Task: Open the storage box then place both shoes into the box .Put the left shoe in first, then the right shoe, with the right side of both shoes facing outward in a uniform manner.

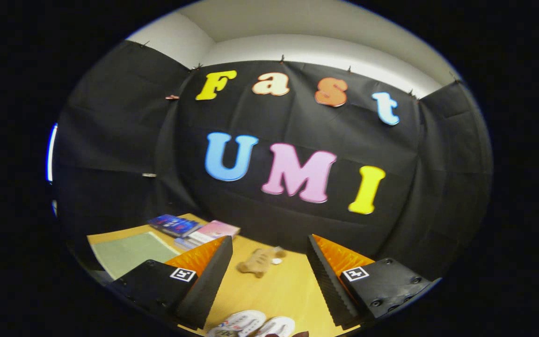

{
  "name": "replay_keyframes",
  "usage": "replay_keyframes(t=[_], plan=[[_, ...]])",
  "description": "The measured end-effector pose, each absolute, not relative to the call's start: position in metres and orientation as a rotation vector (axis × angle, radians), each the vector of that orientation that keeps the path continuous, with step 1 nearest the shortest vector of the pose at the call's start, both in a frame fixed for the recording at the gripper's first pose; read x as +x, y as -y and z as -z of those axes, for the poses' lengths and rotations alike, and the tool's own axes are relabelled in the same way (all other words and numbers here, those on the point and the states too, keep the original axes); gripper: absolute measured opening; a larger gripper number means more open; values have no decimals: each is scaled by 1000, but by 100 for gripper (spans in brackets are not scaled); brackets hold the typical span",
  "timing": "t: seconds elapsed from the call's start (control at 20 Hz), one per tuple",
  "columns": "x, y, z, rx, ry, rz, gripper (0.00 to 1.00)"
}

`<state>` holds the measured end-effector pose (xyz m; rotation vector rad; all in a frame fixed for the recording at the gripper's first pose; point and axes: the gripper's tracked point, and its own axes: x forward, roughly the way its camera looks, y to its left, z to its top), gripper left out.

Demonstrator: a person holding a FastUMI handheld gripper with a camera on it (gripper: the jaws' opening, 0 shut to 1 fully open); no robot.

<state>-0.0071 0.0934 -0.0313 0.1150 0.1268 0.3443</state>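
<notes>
On the wooden table (279,290), from left: a green mat (129,252), a stack of books (194,229), then a small tan toy (258,262) beyond the fingers. The gripper (269,285) hangs with fingers apart, holding nothing. Both shoes (251,325) lie between and below the fingers — unboxed. By my judgement nothing is done yet — opening and both placements remain.

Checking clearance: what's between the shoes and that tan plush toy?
Gripper view: bare wooden table, nothing else. The shoes lie low between the open claw fingers; the plush toy lies beyond them.
</notes>
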Motion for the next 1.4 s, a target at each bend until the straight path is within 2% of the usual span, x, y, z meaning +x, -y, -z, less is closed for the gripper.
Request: replay_keyframes(t=[0.15, 0.35, 0.75, 1.15, 1.4], plan=[[-35, -170, 70, 345, -305, -659, 98], [-57, -213, 107, 691, -566, -860, 98], [-37, -256, 189, 1060, -863, -956, 97], [-41, -317, 226, 1221, -1027, -1075, 97], [-47, -341, 219, 1461, -1077, -1137, 94]])
